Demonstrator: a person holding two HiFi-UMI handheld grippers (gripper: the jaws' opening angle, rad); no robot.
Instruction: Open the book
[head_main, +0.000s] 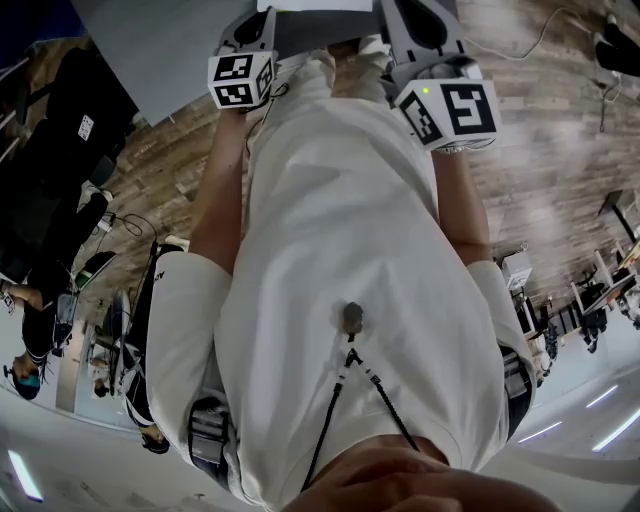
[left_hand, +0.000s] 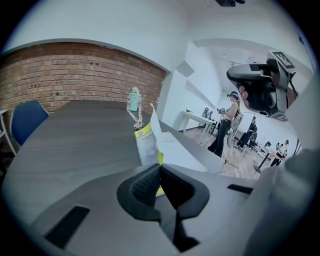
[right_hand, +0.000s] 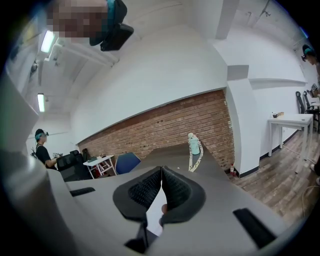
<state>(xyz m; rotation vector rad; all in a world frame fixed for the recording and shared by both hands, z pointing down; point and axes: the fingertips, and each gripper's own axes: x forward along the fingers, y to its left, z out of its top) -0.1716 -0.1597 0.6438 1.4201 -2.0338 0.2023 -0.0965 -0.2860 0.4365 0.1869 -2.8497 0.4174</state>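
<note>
The book (left_hand: 146, 144), with a yellow and white cover, stands partly open on the grey table (left_hand: 75, 145), and a white page (left_hand: 175, 147) slopes off to its right. My left gripper (left_hand: 160, 166) is shut, with a yellow strip of the cover running between its jaws. My right gripper (right_hand: 161, 169) is shut too, and a white page (right_hand: 154, 207) shows in the gap under its tips. In the head view both grippers, left (head_main: 247, 32) and right (head_main: 415, 25), reach over the table edge on either side of the book (head_main: 312, 5), which is mostly cut off.
A pale green bottle (left_hand: 134, 99) with a strap stands further back on the table, also seen as the bottle (right_hand: 193, 145). A blue chair (left_hand: 25, 120) sits at the table's left, before a brick wall. People and desks stand in the background on the wooden floor.
</note>
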